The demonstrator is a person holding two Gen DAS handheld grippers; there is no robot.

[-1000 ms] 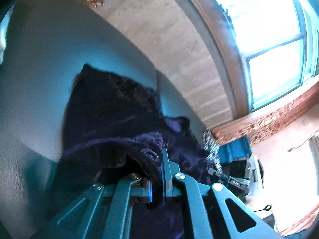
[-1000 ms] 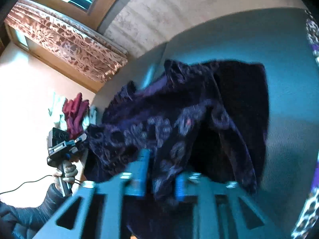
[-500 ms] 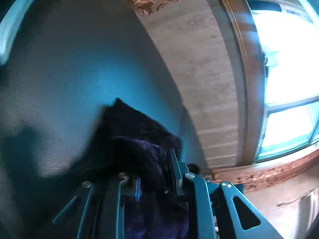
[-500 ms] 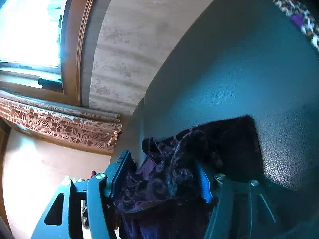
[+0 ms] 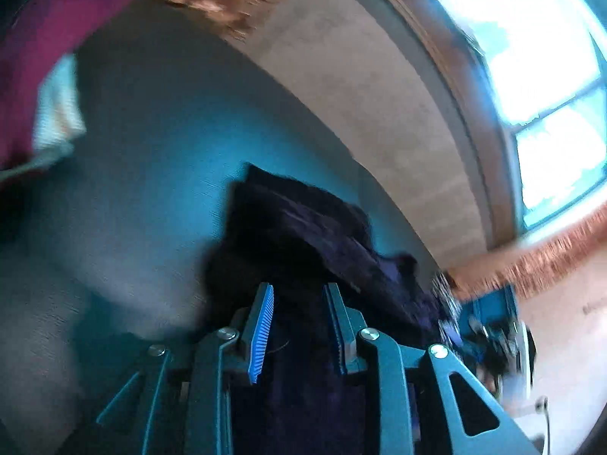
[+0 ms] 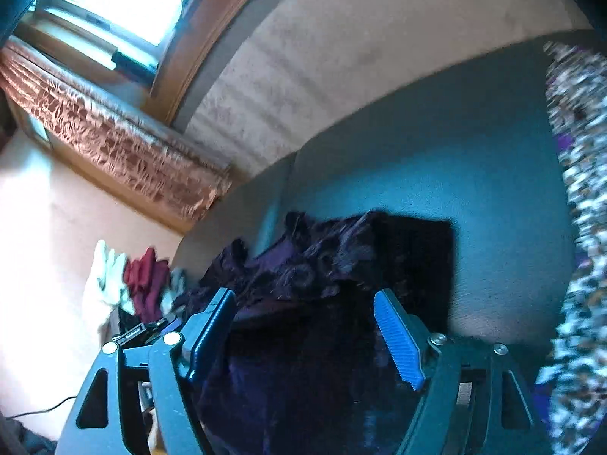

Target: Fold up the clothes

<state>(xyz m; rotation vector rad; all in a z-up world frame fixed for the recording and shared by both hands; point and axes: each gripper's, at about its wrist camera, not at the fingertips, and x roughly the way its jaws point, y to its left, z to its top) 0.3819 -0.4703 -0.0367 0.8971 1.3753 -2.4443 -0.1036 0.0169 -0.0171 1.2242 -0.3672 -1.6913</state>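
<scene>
Purple velvet garment (image 6: 341, 265) on sofa (image 6: 493, 197)

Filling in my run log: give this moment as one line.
step: releasing fold | left gripper: opening, pads off dark purple garment | right gripper: opening, garment between pads | surface: teal sofa

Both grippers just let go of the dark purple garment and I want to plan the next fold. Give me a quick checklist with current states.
1. Left gripper free of the dark purple garment: ok, jaws opening, cloth between them unpinched.
2. Right gripper free: ok, jaws opening wide.
3. Garment resting on the teal couch: ok.
4. Garment folded flat: not ok, top layer bunched.
5. Leopard-print cloth clear of the garment: ok.
6. Sharp view of edges: not ok, blurred.
</scene>
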